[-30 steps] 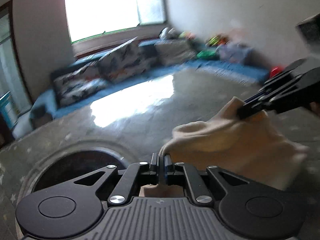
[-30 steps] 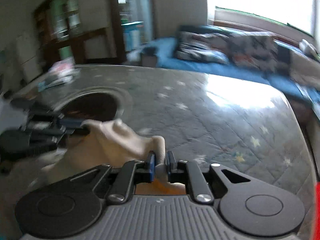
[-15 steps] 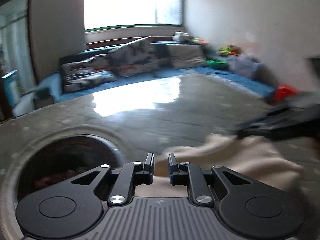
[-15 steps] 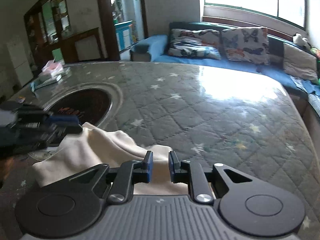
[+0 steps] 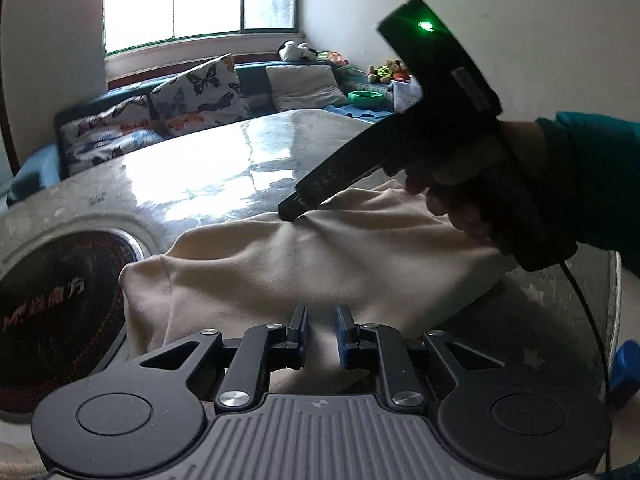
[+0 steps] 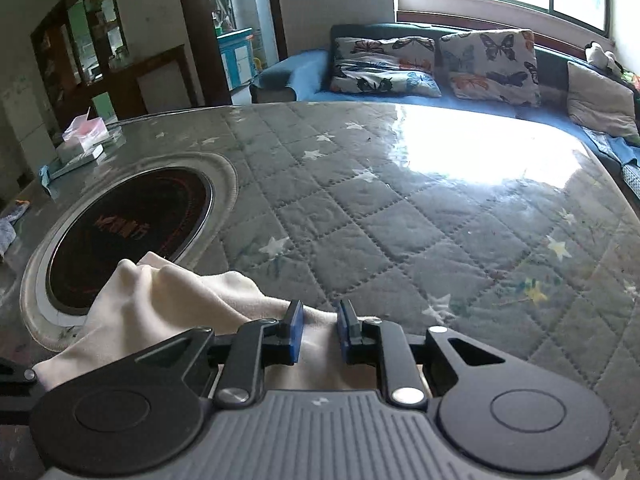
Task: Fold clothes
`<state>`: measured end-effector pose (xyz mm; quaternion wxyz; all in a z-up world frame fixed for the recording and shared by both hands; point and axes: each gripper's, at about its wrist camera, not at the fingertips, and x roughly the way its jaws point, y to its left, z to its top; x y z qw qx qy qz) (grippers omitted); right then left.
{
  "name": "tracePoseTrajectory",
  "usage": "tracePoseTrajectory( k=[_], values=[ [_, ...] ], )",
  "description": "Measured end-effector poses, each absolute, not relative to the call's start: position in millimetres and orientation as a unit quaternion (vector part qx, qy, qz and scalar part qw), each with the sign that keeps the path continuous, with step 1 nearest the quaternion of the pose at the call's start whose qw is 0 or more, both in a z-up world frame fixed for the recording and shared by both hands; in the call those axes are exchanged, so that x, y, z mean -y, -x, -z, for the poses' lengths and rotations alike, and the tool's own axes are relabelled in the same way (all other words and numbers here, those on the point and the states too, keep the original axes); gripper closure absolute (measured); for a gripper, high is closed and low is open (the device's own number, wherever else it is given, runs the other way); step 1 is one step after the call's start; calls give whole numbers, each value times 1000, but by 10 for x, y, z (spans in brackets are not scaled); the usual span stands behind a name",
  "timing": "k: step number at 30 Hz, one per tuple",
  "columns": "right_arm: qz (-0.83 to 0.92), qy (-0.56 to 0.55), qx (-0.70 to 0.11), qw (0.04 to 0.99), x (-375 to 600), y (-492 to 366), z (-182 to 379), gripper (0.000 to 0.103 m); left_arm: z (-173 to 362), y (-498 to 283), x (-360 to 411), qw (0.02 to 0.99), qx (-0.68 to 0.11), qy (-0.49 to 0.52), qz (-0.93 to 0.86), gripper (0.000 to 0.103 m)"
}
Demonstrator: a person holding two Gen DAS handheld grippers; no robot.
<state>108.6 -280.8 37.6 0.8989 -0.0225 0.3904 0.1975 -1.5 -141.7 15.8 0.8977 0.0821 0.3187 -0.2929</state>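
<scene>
On the quilted table (image 6: 420, 216), beside the round black hotplate (image 6: 128, 232), a cream garment (image 5: 320, 264) is lying rumpled. Left gripper (image 5: 321, 334) is sitting over its near edge, jaws having just been opening — narrow gap, pads gripping nothing. Right gripper (image 6: 319, 330) is standing likewise — slightly parted over the cloth, released.

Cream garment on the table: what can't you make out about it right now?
- Cream garment: what kind of clothing it is; it lies bunched, and no collar or sleeve shows.
- Its near edge, both views: hidden under the left gripper and right gripper.
- Right gripper's fingertips, left wrist view: seen side-on, so no gap shows.
- Its right end, left wrist view: hidden by the hand.
</scene>
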Motion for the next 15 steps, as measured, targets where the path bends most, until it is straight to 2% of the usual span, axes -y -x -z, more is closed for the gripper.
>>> tracePoseTrajectory(
  k=[2,3,7,15],
  values=[
    [-201,29,-386,900,2798,-1064,-433,85,-181,-7,1360,903,-314,-78,281,74],
    [-208,32,-380,901,2776,-1030,-484,85,-194,-12,1328,907,-312,-74,273,72],
    [-248,43,-370,895,2634,-933,-615,84,-221,-71,1174,917,-315,-50,239,71],
    [-260,59,-392,881,2293,-1121,-423,84,-199,-58,909,919,-335,-5,206,72]
  ],
)
